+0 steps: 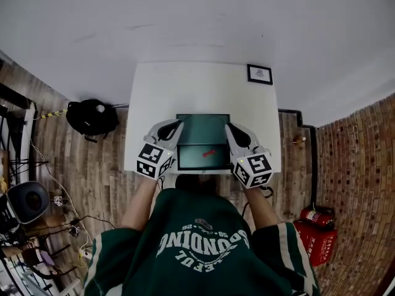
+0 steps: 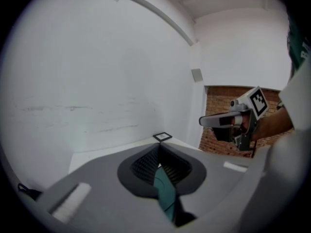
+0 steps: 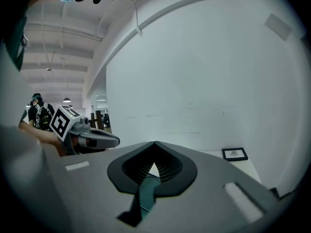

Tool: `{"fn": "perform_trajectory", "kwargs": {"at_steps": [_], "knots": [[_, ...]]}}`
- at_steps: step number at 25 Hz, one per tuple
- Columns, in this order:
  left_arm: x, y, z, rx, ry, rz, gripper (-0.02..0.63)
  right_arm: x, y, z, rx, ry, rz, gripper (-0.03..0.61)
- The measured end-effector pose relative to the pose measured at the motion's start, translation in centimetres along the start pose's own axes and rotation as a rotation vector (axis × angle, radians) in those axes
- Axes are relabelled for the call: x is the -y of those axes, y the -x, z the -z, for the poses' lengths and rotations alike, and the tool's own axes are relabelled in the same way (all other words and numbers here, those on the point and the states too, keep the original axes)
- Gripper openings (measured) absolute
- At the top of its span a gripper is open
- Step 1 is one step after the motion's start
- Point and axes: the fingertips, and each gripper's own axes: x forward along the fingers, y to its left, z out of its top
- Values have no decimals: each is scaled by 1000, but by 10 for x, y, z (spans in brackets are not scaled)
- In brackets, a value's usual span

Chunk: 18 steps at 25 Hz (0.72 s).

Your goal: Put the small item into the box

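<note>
1. Left gripper (image 2: 159,154): jaws are clenched on a thin teal edge of the box (image 2: 166,195), which runs in from below and is pinched right at the tips.
2. Right gripper (image 3: 154,165): jaws are likewise clenched on a teal box edge, which is seen entering between them from below.
3. From the head view, the box is seen lying open on the white worktop (image 1: 203,85) as two teal panels. The far panel is gripped by the left jaws on its left side and by the right jaws on its right side.
4. The small item (image 1: 208,153), red, is seen inside the near panel of the box. It is placed between the two pairs of jaws, behind their tips and a little closer to the right jaws. It is touched by neither.
5. A framed picture (image 1: 260,74) is seen on the worktop well beyond the right jaws, at the far corner.
</note>
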Motion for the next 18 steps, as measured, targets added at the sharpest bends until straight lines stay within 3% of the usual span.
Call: {"fn": "perform_trajectory", "kwargs": {"at_steps": [18], "knots": [[4,0,-2,-5,-3,24,52,-4,-2,5,-1,-22,-2,2]]}}
